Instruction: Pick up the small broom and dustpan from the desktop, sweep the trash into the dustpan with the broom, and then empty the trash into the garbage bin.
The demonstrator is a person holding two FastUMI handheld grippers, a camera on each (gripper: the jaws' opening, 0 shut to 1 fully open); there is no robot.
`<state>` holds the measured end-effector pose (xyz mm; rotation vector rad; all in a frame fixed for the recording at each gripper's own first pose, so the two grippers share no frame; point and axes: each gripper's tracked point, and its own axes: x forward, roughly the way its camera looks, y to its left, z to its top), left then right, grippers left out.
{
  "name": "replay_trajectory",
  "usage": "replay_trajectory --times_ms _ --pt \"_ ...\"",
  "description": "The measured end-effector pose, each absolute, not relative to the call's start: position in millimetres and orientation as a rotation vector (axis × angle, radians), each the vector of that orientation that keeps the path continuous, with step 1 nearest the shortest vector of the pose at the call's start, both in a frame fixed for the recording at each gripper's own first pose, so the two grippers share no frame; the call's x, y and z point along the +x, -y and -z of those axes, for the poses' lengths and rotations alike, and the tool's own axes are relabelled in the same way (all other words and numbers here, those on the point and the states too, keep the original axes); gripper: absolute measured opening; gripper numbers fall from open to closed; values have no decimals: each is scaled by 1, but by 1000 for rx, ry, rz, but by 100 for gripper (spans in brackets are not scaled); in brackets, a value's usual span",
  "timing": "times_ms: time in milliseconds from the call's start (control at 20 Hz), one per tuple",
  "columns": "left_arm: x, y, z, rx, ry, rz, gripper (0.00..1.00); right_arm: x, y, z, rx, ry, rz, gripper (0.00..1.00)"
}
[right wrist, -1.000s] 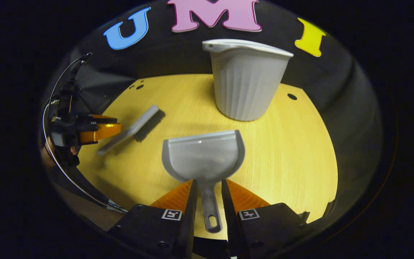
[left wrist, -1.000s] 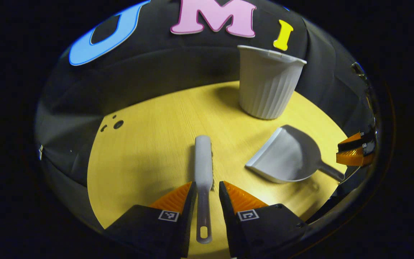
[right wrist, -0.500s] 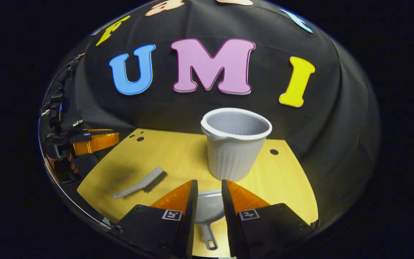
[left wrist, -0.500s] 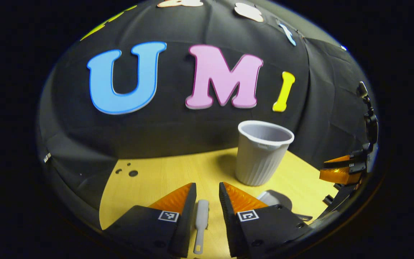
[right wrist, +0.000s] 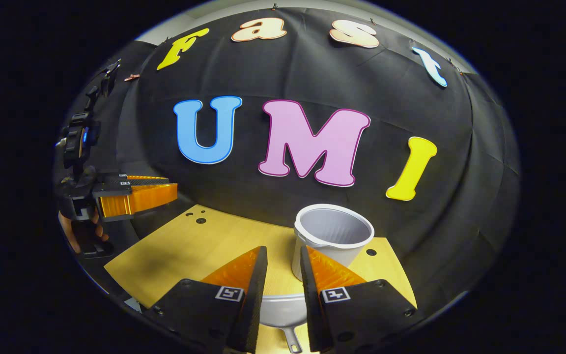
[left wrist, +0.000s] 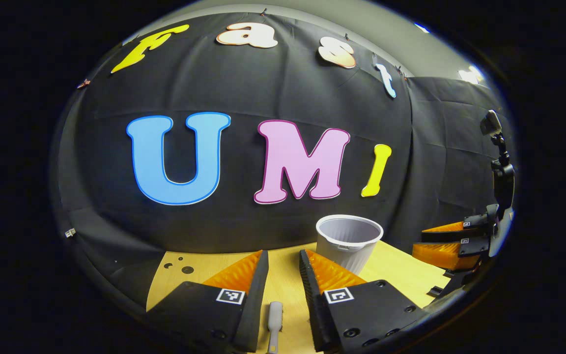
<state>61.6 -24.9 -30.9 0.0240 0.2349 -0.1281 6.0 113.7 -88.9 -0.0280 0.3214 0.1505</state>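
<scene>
Pale grey ribbed garbage bin [right wrist: 333, 236], grey dustpan [right wrist: 283, 310], yellow wood-grain desktop [right wrist: 184, 250].

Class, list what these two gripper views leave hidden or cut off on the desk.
- Broom, left gripper view: its lower handle is cut off by the bottom edge; its bristles cannot be made out.
- Dustpan, right gripper view: its sides are hidden behind the right gripper fingers.
- Bin: its base is hidden behind those fingers.
- Trash: none can be made out on the table.
</scene>
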Motion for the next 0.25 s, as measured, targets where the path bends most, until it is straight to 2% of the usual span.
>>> replay_trajectory --times_ms 250 --pt "49 25 27 18 -230 125 45 8 -124 88 -27 -319 -166 43"
